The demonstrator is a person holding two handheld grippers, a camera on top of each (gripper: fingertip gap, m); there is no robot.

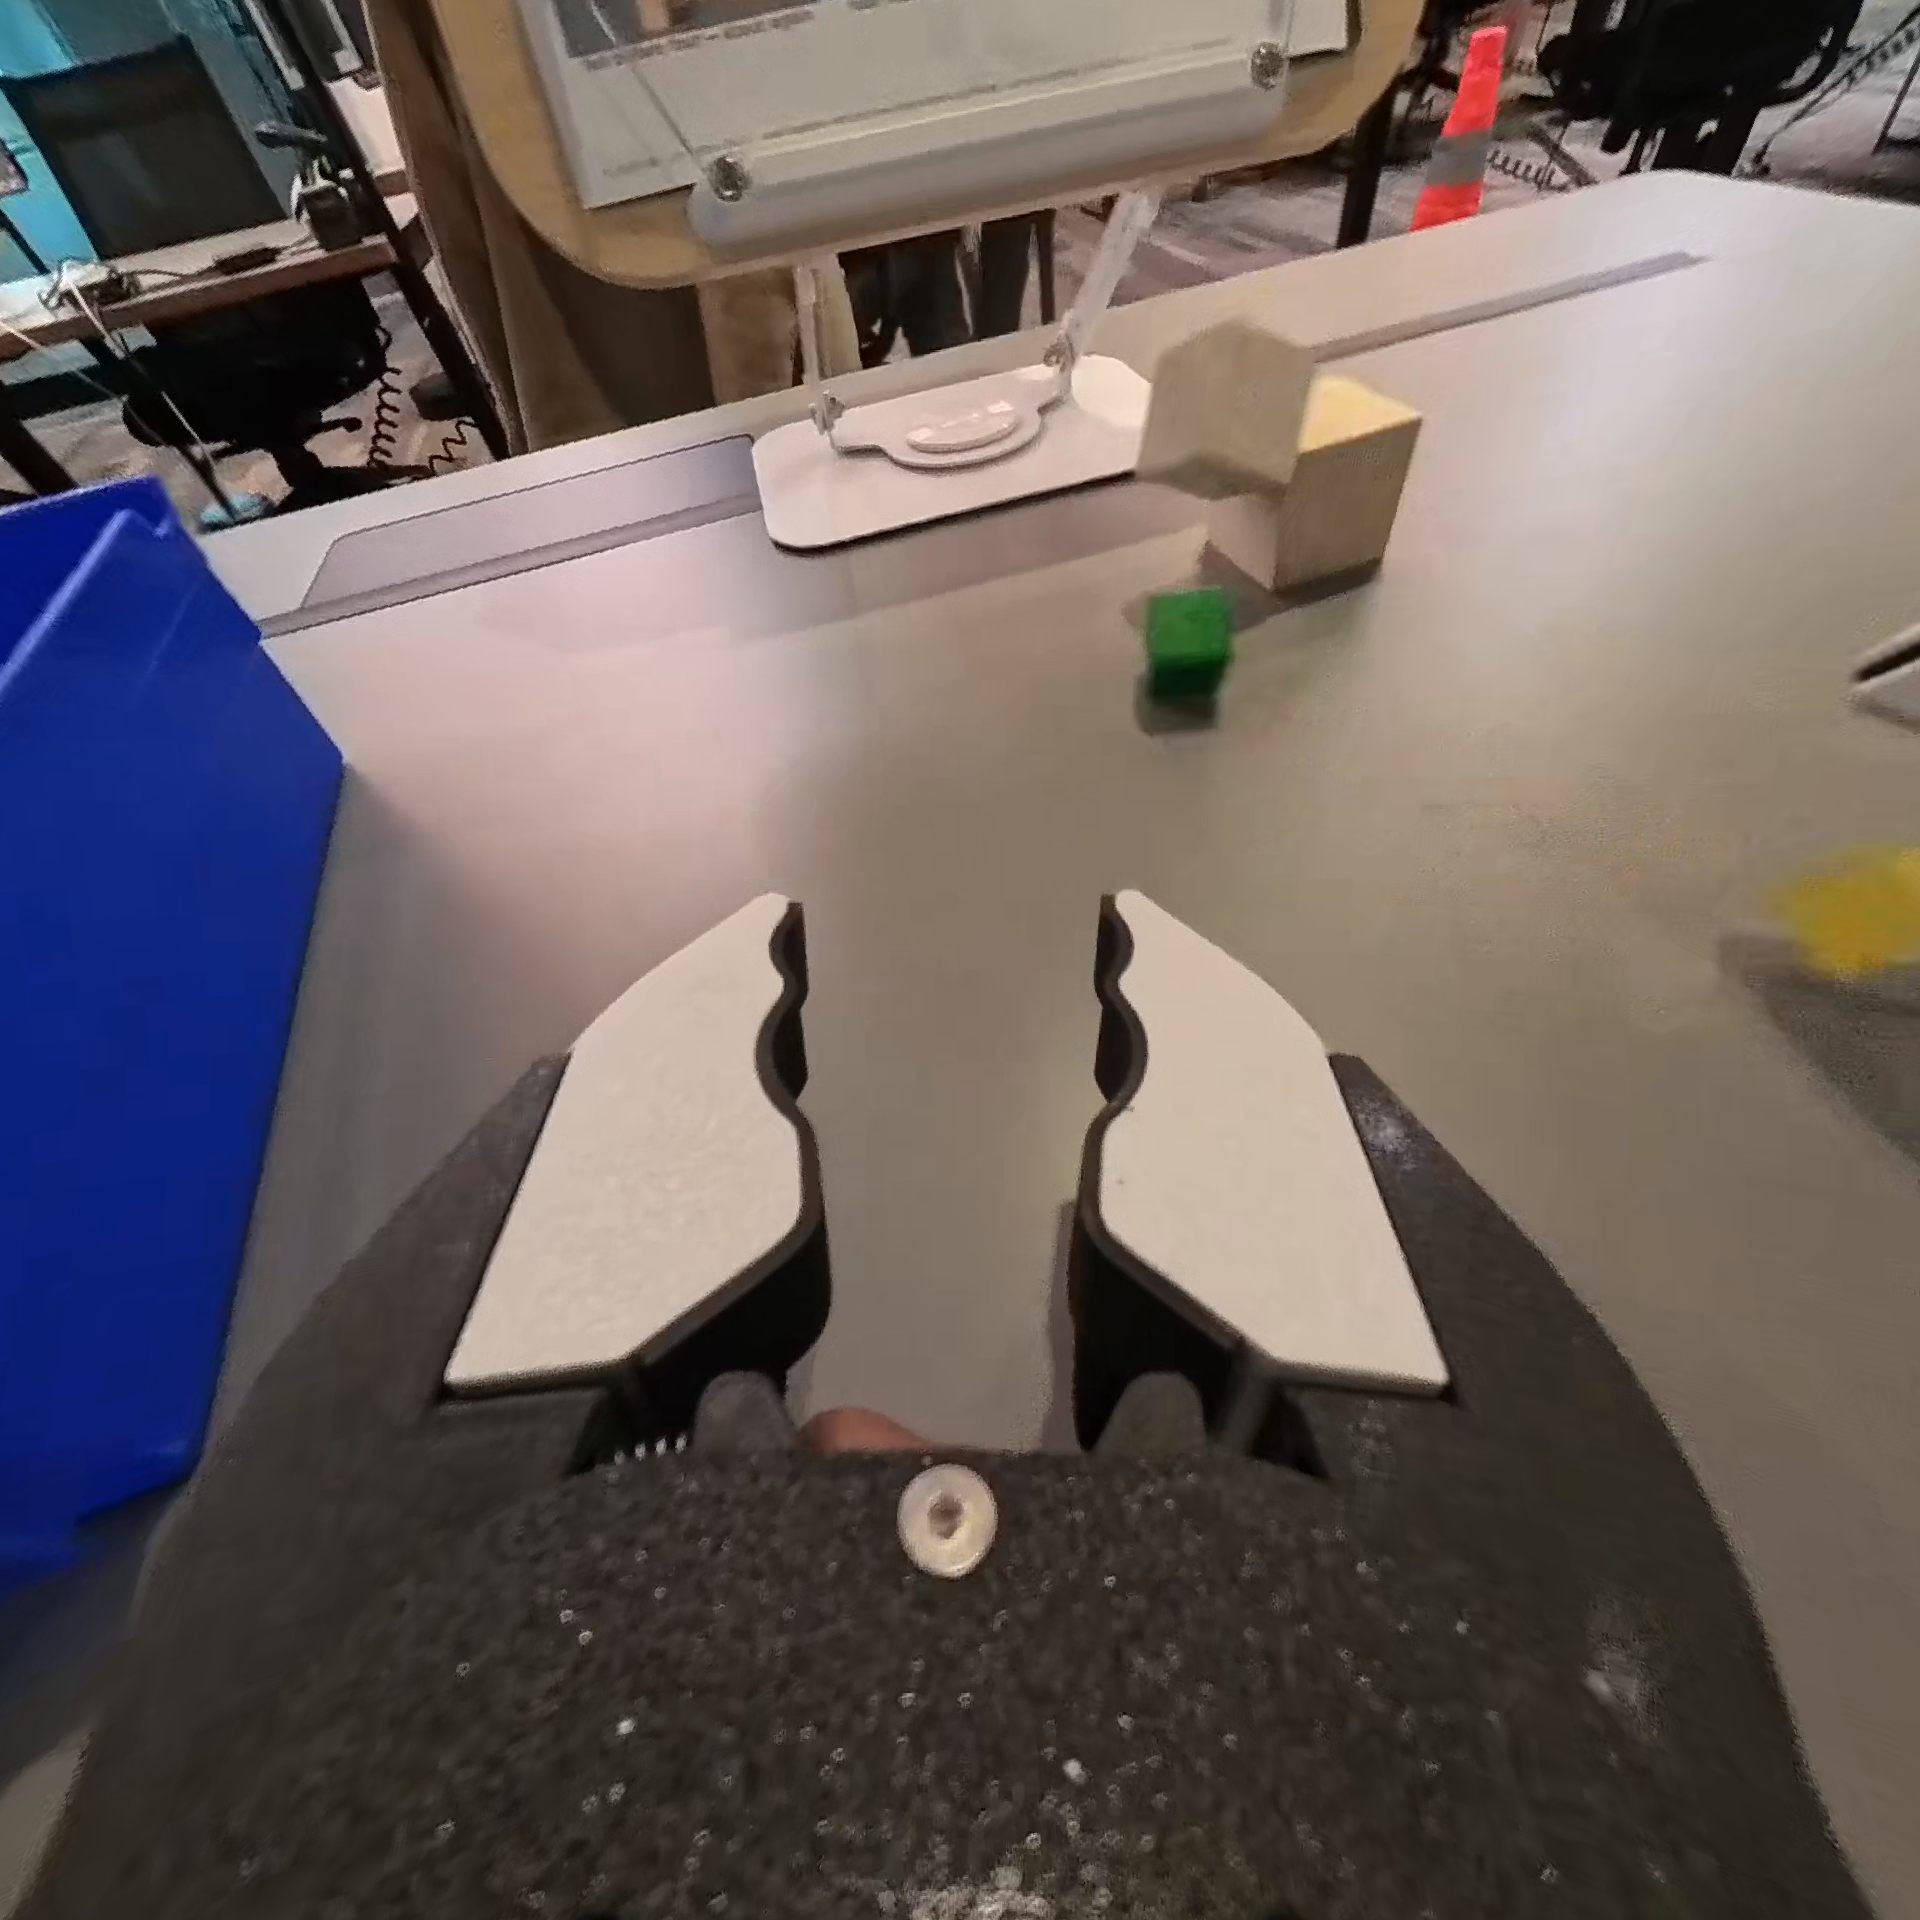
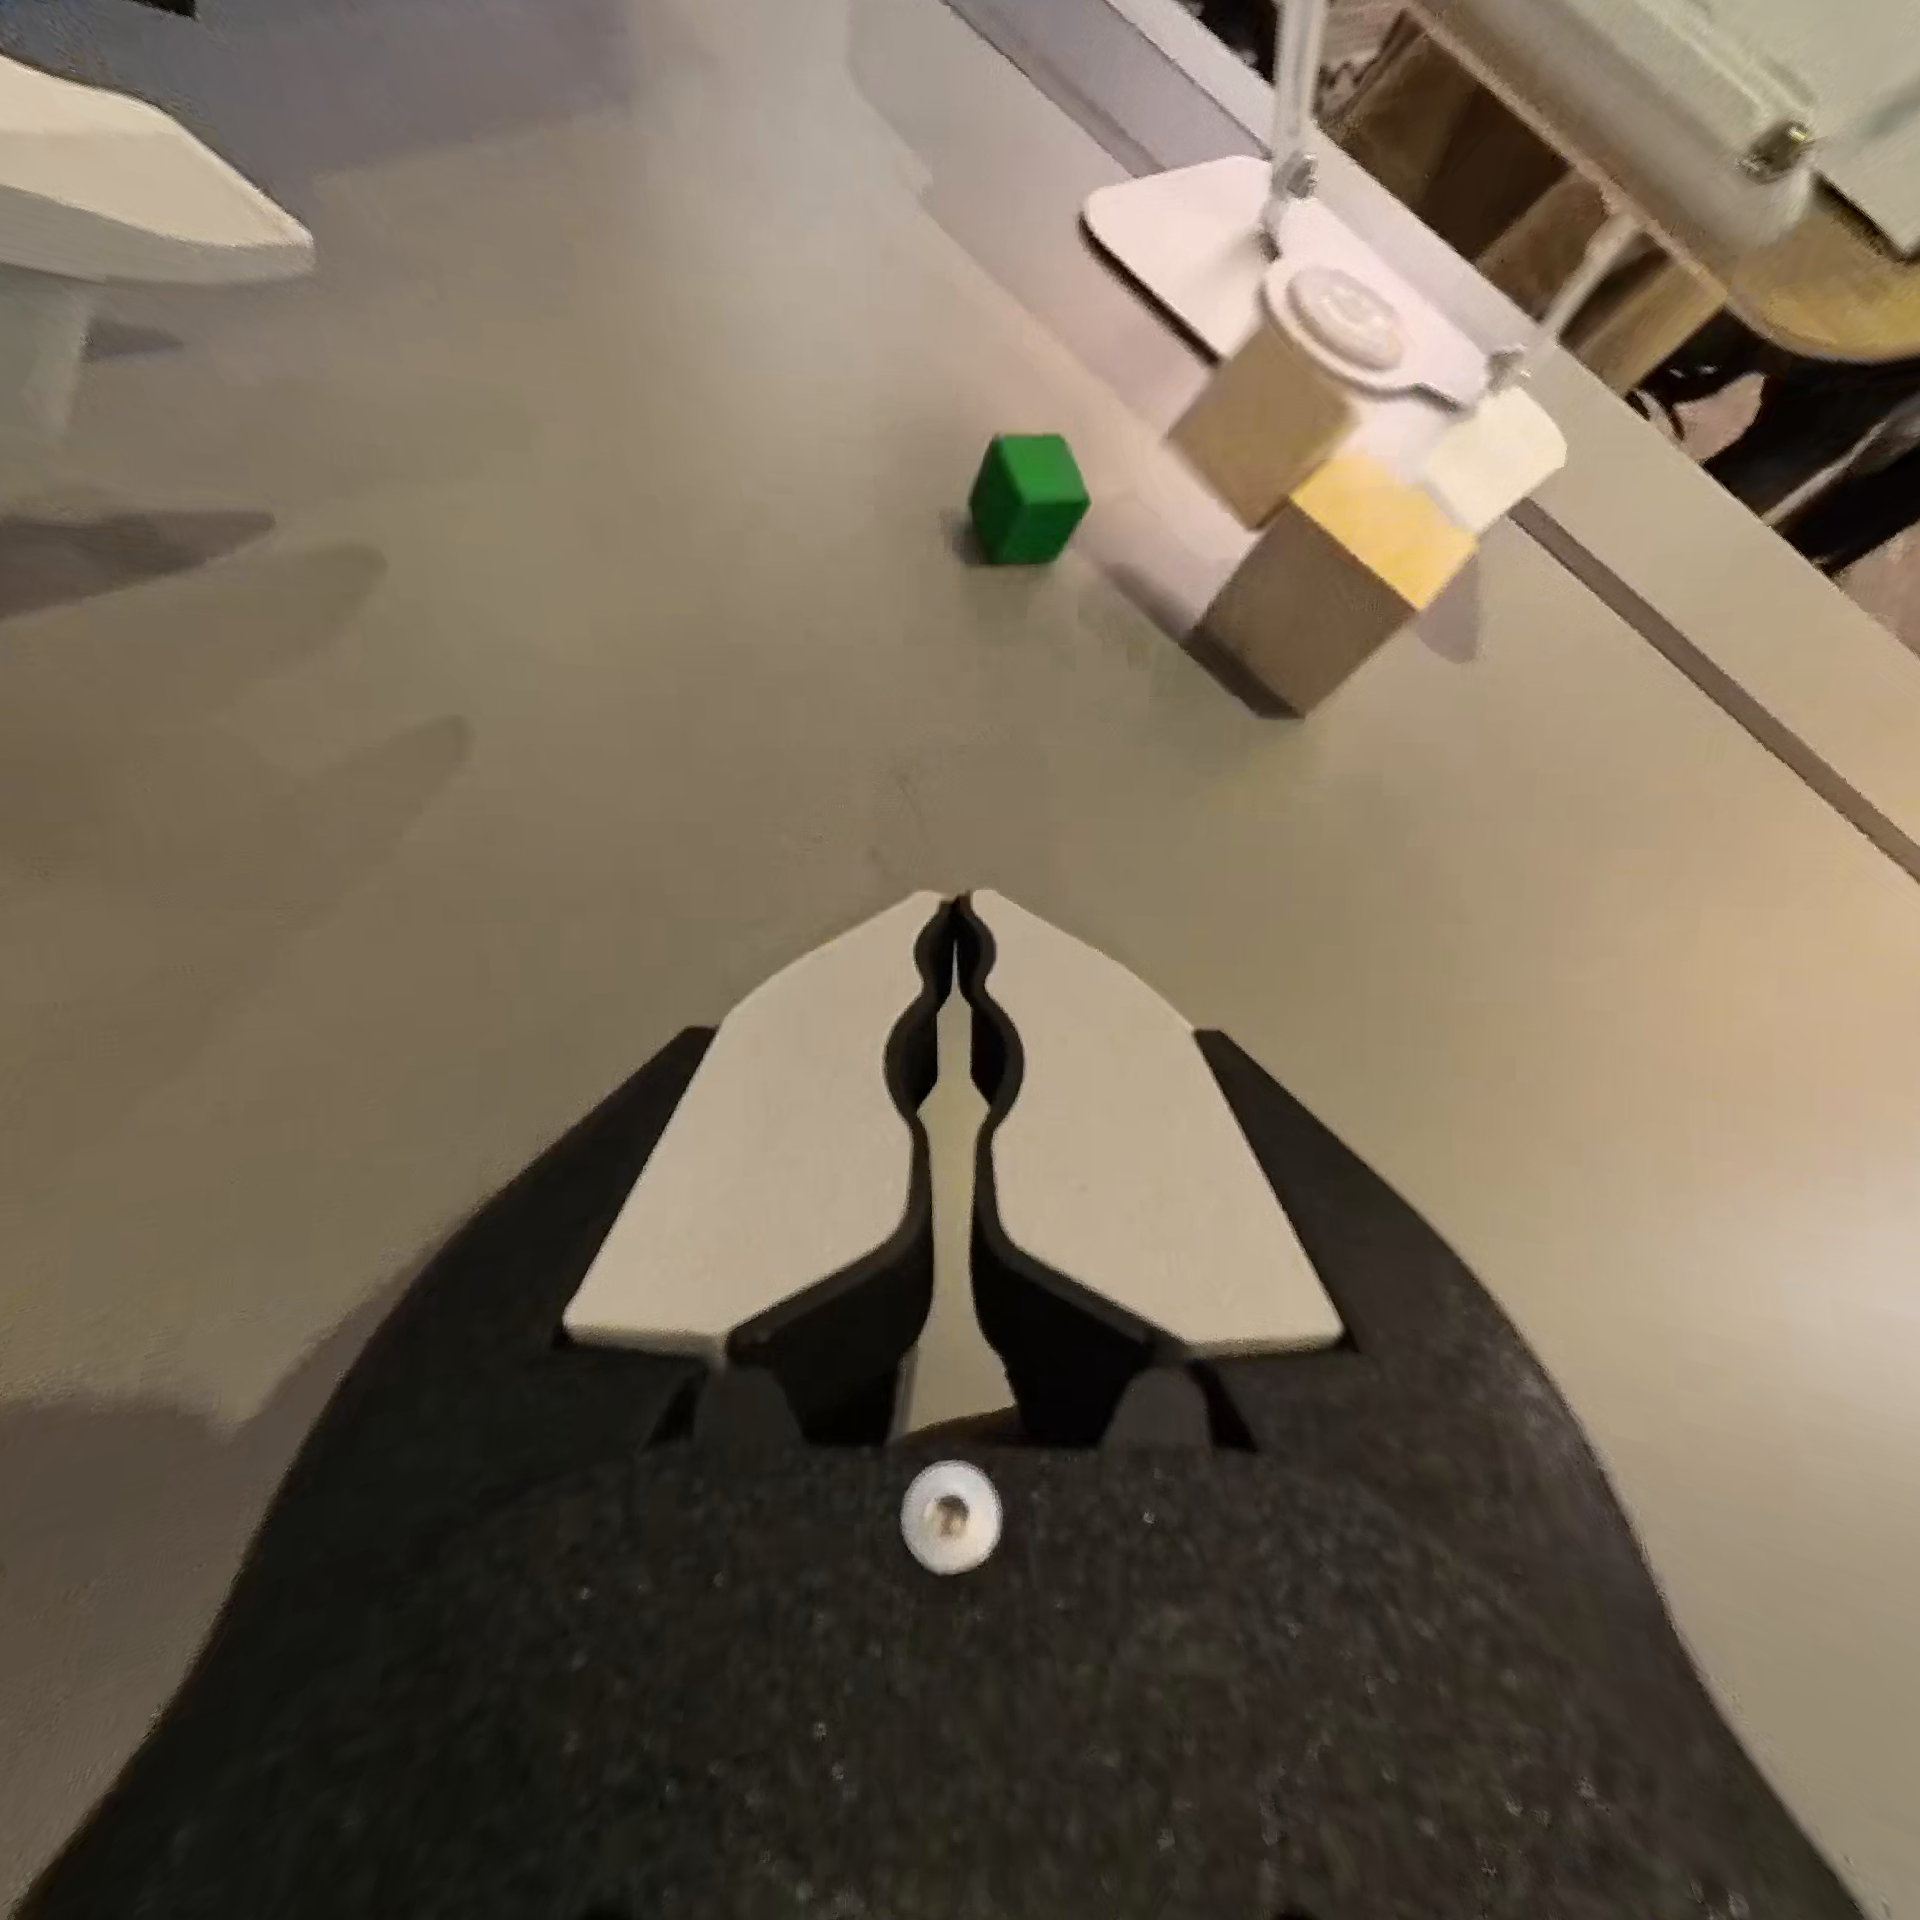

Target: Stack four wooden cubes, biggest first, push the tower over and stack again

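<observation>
Toward the far edge of the grey table surface (image 1: 935,790) I see the big plain wooden cube with a yellow top face (image 1: 1340,499) resting flat, and a second, medium plain wooden cube (image 1: 1221,416) tipped on a corner against its upper left side, blurred, so I cannot tell whether it rests there or is in mid-air. The small green wooden cube (image 1: 1190,639) sits on the surface just in front of and to the left of the big one, apart from it. A blurred yellow block (image 1: 1860,920) shows near the right edge of my left wrist view. All of them lie well ahead of my left gripper (image 1: 951,935), whose fingers stand wide apart with nothing between them. My right gripper (image 2: 954,899) has its tips pressed together, holding nothing, with the green cube ahead and the two plain cubes ahead to the right. The blue plastic bin (image 1: 135,935) stands at the table's left edge; I cannot see inside it. A white stand base (image 1: 935,468) sits behind the cubes.
</observation>
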